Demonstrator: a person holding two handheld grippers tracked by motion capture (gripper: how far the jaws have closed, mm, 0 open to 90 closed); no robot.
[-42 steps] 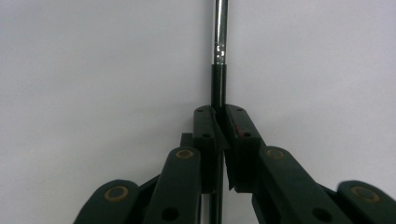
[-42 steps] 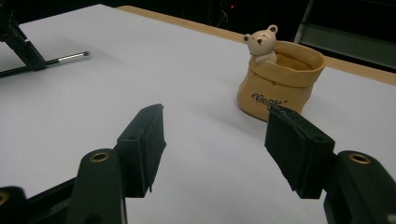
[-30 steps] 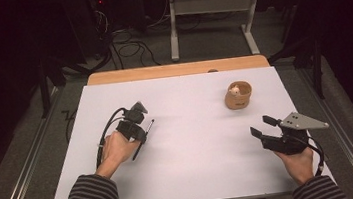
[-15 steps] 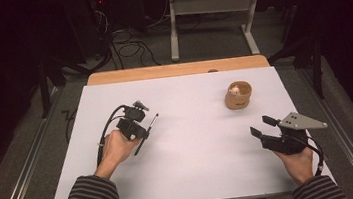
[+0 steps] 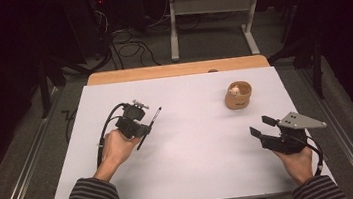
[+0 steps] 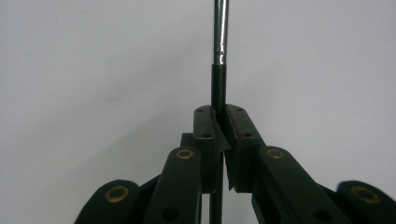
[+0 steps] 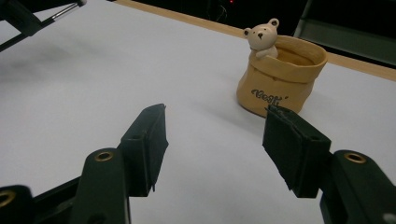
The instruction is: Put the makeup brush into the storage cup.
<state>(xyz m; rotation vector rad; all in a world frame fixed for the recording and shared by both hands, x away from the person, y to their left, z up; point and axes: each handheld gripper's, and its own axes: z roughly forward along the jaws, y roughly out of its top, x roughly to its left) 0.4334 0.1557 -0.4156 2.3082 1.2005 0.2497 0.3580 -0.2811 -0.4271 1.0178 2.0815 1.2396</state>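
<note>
clamping a thin black pen point(image 6: 218, 88) between closed jaws, the left tool point(image 5: 138, 128) sits low over the white tabletop point(image 5: 194, 142) at its left side; the pen's metal-banded shaft projects past the jaw tips, angled toward the far right. right tool point(image 5: 264, 125), jaws spread wide with nothing between them, rests near the right front edge. tan pouch-shaped holder point(image 7: 280, 79) with a small bear figure point(image 7: 262, 37) on its rim stands beyond the right tool, well apart from the pen.
</note>
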